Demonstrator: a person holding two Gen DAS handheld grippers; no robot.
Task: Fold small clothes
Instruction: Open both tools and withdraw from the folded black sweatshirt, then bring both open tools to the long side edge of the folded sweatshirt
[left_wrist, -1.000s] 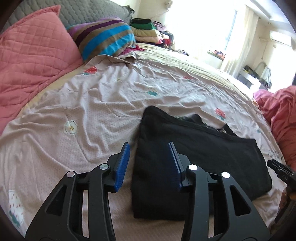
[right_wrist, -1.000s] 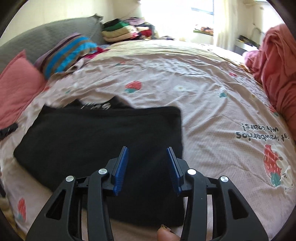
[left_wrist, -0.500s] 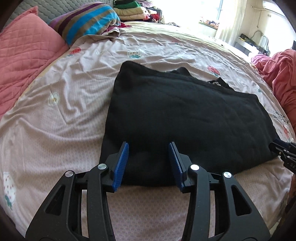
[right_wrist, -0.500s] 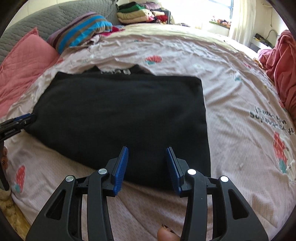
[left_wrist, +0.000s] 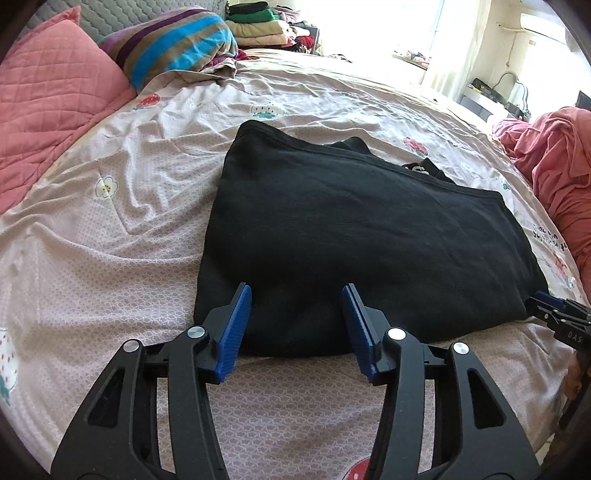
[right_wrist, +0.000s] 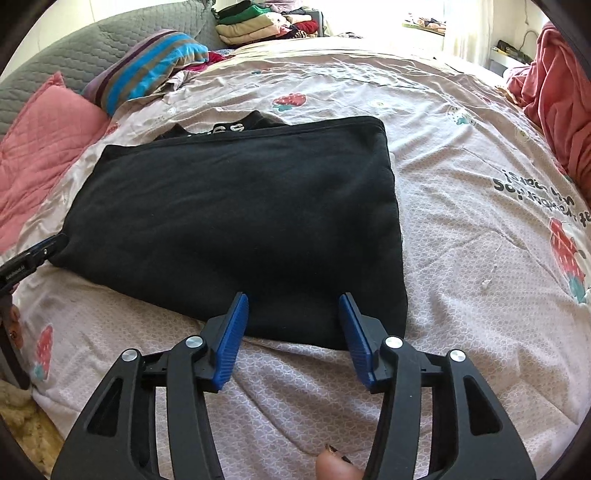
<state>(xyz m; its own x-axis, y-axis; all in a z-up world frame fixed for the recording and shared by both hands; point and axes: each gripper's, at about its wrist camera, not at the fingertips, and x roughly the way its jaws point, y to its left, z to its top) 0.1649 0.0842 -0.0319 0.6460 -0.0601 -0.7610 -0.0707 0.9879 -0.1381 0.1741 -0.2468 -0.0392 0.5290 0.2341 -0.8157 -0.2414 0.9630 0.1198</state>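
A black garment (left_wrist: 362, 236) lies folded flat on the pink patterned bedsheet (left_wrist: 110, 236); white lettering shows at its far edge (right_wrist: 221, 130). My left gripper (left_wrist: 296, 291) hovers over the garment's near left edge, jaws opening, pads not pressing the cloth. My right gripper (right_wrist: 293, 297) hovers over the garment's near right edge, jaws opening too, nothing pinched. Each gripper's tip shows at the edge of the other's view: the right gripper (left_wrist: 554, 314) and the left gripper (right_wrist: 33, 256). A fingertip (right_wrist: 334, 467) shows under the right gripper.
Pink quilted pillow (left_wrist: 48, 103) and striped pillow (left_wrist: 173, 40) lie at the head of the bed. Stacked folded clothes (left_wrist: 258, 22) sit beyond. A pink blanket (left_wrist: 561, 162) is heaped at the right. The bed's near edge and floor (right_wrist: 33, 424) are at lower left.
Both grippers came down and closer to the garment's near edge, and their jaws have widened. The garment now fills more of each view.
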